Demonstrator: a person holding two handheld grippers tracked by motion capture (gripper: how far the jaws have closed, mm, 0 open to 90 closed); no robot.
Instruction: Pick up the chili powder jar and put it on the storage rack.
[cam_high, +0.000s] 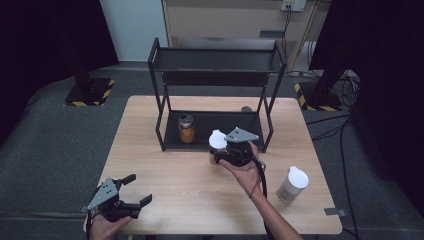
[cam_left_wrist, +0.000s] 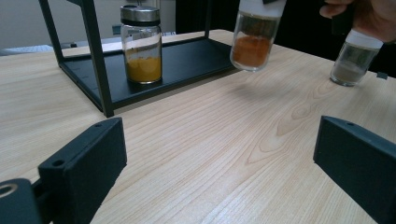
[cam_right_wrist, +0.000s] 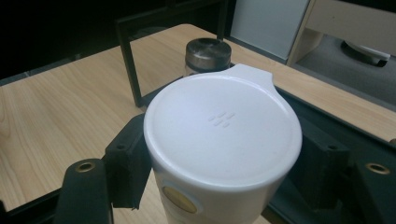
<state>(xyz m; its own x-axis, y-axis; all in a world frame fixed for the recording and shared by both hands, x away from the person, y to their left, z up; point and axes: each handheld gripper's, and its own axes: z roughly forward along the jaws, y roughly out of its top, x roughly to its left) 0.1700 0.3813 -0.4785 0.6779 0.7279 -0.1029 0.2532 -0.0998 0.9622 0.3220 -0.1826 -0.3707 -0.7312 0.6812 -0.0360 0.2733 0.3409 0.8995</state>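
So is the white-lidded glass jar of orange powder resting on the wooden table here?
Apart. The left gripper view shows the white-lidded jar hanging above the table, its shadow below; the right gripper holds it.

This looks like a lab or recording studio set up for handling trials, not a home or kitchen. A plain wooden desk (cam_high: 165, 175) stands on grey carpet (cam_high: 55, 145), hemmed in left and right by black curtains (cam_high: 45, 35). Beside it are black stand bases edged with yellow-and-black hazard tape (cam_high: 90, 92), and loose cables (cam_high: 335, 127) trail across the floor to a wall socket (cam_high: 293, 5) at the back. Bits of tape (cam_high: 334, 211) mark the desk edge. The only furnishing on the desk is a bare black metal rack (cam_high: 215, 65) with a few spice jars (cam_high: 186, 128), arranged like props for a staged test.
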